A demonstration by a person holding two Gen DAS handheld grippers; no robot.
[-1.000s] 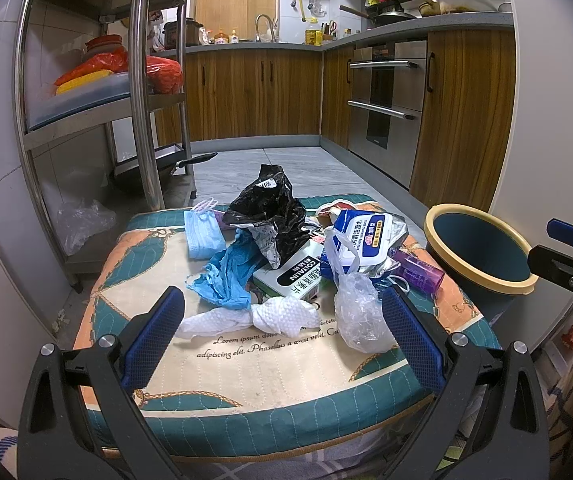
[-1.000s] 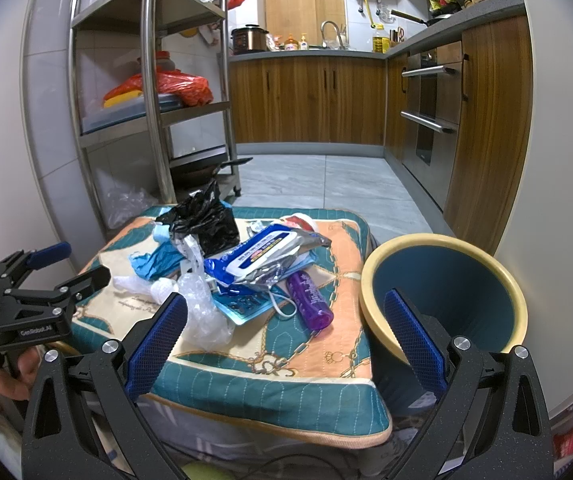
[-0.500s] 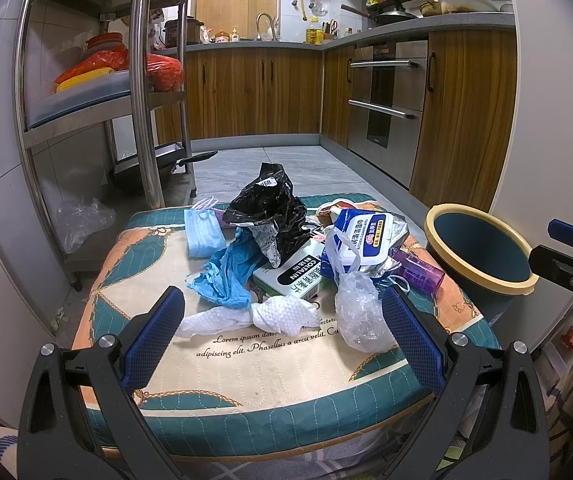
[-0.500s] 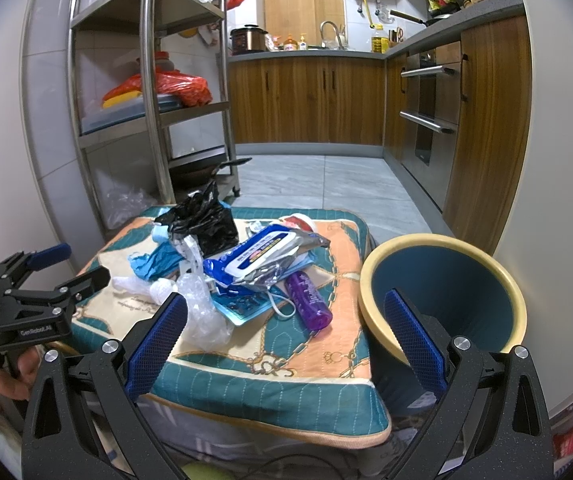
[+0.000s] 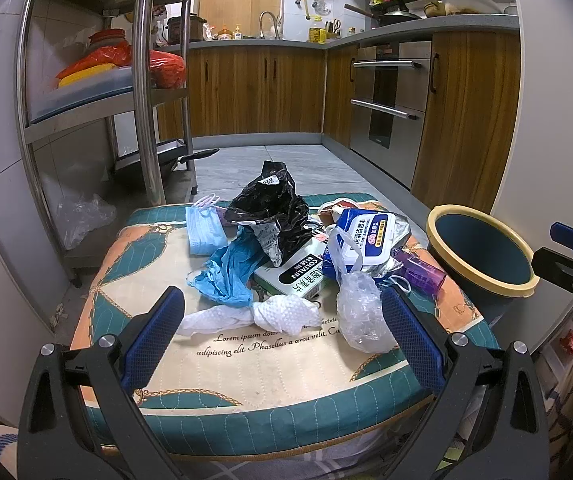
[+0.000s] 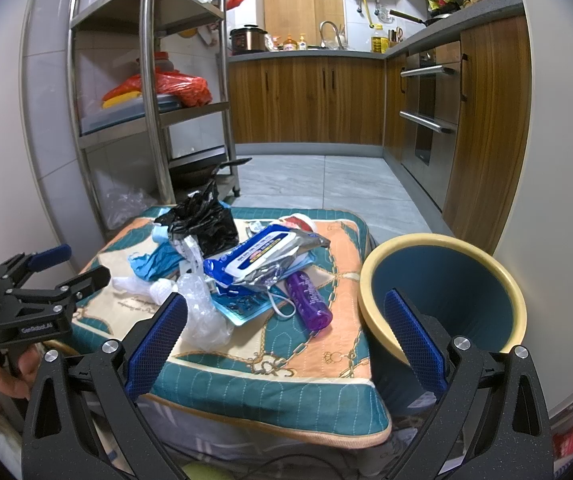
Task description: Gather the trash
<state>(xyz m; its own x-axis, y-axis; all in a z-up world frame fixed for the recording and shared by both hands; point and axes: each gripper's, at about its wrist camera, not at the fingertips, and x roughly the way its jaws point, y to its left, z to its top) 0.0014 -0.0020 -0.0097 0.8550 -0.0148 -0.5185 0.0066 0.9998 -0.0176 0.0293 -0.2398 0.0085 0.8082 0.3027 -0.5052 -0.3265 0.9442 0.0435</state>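
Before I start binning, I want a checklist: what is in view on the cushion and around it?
cushion: 1, teal, orange and cream, under the trash
black bag: 1, black, pile's far middle
face mask: 1, light blue, far left
blue glove: 1, blue, crumpled, left of box
box: 1, green-white, pile centre
white wipe: 1, white, near edge of pile
clear bag: 1, clear, near right
wipes pack: 1, blue-white, right
purple bottle: 1, purple, lying by bin side
bin: 1, blue with yellow rim, right of cushion
left gripper: open
right gripper: open
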